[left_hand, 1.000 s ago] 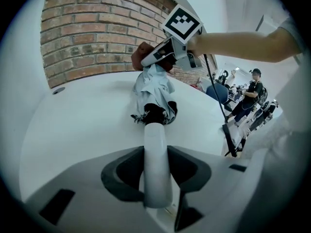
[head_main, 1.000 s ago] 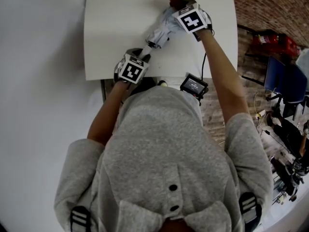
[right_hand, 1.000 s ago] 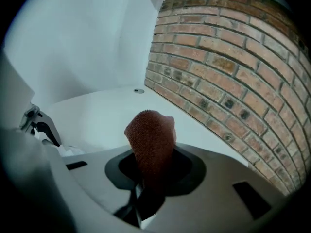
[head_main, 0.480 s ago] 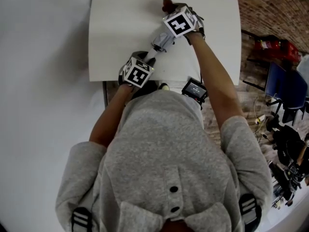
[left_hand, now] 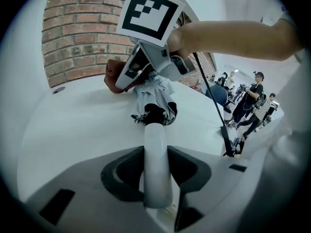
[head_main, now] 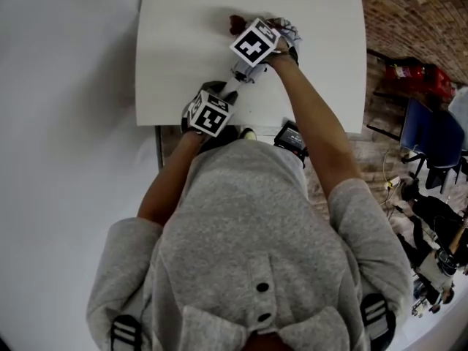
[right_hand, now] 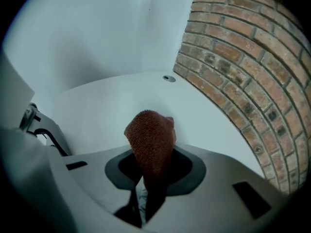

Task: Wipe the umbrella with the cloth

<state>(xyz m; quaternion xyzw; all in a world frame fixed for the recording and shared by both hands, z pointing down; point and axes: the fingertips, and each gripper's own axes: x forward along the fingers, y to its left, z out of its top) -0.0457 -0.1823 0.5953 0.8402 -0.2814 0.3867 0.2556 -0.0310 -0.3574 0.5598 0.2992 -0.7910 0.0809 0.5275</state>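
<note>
Compared with a second ago, the right tongs point(right_hand: 154, 177) are being found further down the umbrella point(head_main: 242, 71), nearer its handle point(left_hand: 156, 152) and the near edge of the table point(head_main: 175, 42), while the left tongs point(left_hand: 156, 173) are being kept in place. The umbrella is being held across the middle of the table, its long axis running slantwise from the near edge, where the handle is being clamped between the left tongs, up toward the far right corner. The canopy point(left_hand: 154, 95) is thus being left ahead of the left tongs and beneath the right ones, which are the nearer to the fabric. A rust-brown knitted cloth point(right_hand: 150, 140) is being pinched in the closed right tongs and, it seems, pressed against the canopy. The umbrella is being seen folded and compact: a smooth white cylindrical handle, a black collar point(left_hand: 154, 114), then pale grey fabric bunched in loose pleats. Any coming stroke is being judged as needing to run along that slanting axis.
</note>
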